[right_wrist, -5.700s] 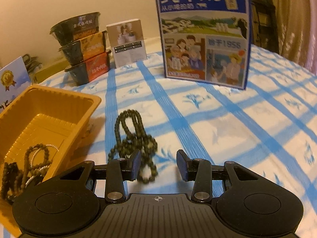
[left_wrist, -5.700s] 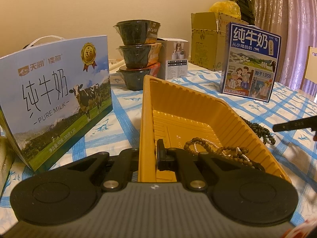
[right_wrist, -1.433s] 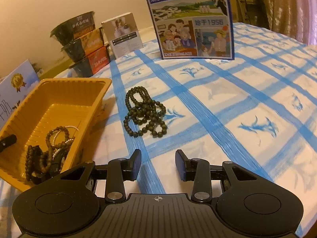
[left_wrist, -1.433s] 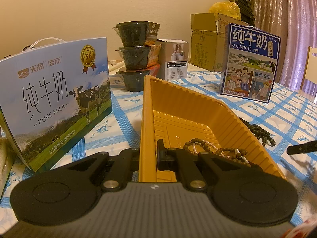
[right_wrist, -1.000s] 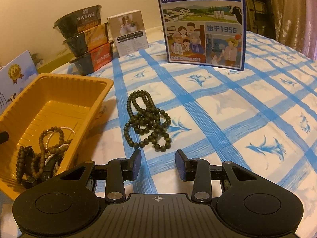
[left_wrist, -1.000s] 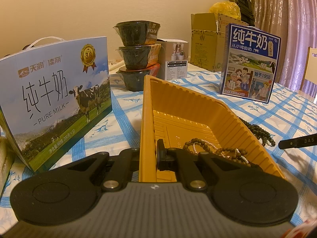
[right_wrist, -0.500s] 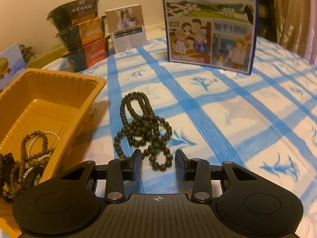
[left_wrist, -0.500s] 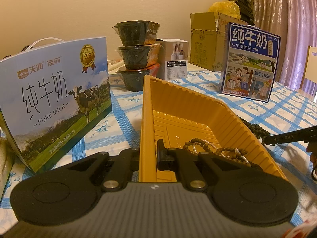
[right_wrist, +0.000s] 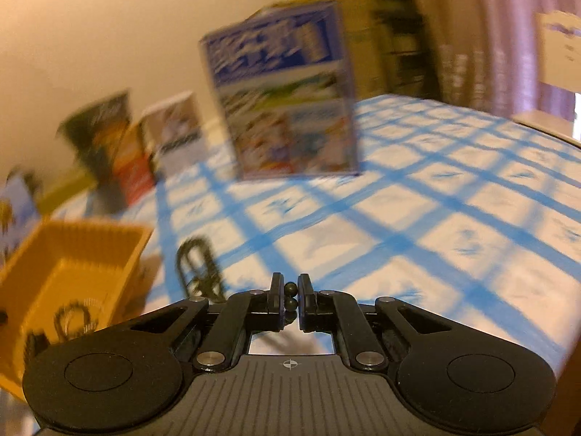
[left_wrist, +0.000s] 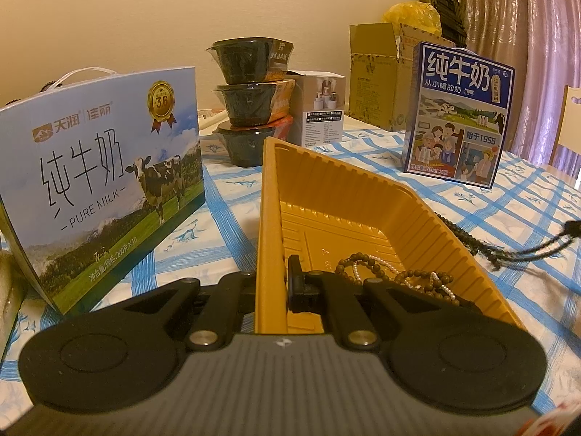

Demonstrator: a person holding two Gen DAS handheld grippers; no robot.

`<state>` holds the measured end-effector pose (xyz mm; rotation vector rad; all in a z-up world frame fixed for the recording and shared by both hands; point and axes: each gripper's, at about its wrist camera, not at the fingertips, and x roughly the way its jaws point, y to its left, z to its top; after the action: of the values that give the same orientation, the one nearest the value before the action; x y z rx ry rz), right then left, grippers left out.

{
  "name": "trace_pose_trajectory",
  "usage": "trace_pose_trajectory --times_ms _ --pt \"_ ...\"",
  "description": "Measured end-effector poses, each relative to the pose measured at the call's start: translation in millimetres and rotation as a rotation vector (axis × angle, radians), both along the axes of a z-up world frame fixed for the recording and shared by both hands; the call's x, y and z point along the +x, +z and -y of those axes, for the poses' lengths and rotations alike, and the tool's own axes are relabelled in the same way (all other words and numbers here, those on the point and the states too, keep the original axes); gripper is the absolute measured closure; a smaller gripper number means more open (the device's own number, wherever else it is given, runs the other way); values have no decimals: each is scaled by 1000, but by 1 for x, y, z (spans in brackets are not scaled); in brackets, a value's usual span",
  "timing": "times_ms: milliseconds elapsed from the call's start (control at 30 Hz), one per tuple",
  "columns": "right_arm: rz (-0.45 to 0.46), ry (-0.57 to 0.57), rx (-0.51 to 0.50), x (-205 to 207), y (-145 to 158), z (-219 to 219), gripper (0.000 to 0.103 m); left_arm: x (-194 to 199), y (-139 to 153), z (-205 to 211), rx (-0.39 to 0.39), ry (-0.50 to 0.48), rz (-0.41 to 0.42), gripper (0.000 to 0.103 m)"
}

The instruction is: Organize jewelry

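Observation:
My left gripper (left_wrist: 276, 283) is shut on the near left wall of the yellow tray (left_wrist: 268, 196), one finger outside and one inside. Brown bead strings and a pearl strand (left_wrist: 395, 276) lie in the tray's near end. My right gripper (right_wrist: 289, 296) is shut on the dark green bead necklace (right_wrist: 290, 303); beads show between its fingers, and the rest of the strand (right_wrist: 198, 272) trails left toward the tray (right_wrist: 72, 276). In the left wrist view the necklace (left_wrist: 523, 250) stretches taut to the right, beside the tray. The right wrist view is motion-blurred.
A pale blue milk carton (left_wrist: 98, 185) stands left of the tray. A dark blue milk box (left_wrist: 457, 116), a small white box (left_wrist: 323, 109), stacked black bowls (left_wrist: 250, 101) and a cardboard box (left_wrist: 377, 80) stand behind on the blue-checked tablecloth (right_wrist: 417, 225).
My right gripper came down over the green necklace, shut on it and is lifting it fast; the strand now pulls taut. My left gripper and the tray have not moved.

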<state>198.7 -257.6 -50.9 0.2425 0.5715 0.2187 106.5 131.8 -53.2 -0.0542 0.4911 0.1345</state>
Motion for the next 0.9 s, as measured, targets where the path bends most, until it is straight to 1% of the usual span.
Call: trace_pose_trajectory --times_ms 100,267,367,533,600,700,800,900 --pt "30 -78 16 -13 15 26 96 -1 1 1 2 0 1 98" --pt "113 -184 11 -26 42 56 96 -2 1 1 3 0 2 98" --pt "157 -198 33 -29 57 68 96 -1 1 1 3 0 2 98" --pt "206 -145 52 -24 78 59 96 -2 2 1 4 -1 2 98" --pt "220 -106 56 -20 85 50 96 -1 2 1 3 0 1 98" --pt "225 -35 54 -13 87 36 96 -2 3 2 2 2 0 98" --pt "169 25 32 0 74 21 96 -2 3 1 1 1 1 98" --pt "69 64 14 16 48 11 96 -2 2 2 3 1 1 98"
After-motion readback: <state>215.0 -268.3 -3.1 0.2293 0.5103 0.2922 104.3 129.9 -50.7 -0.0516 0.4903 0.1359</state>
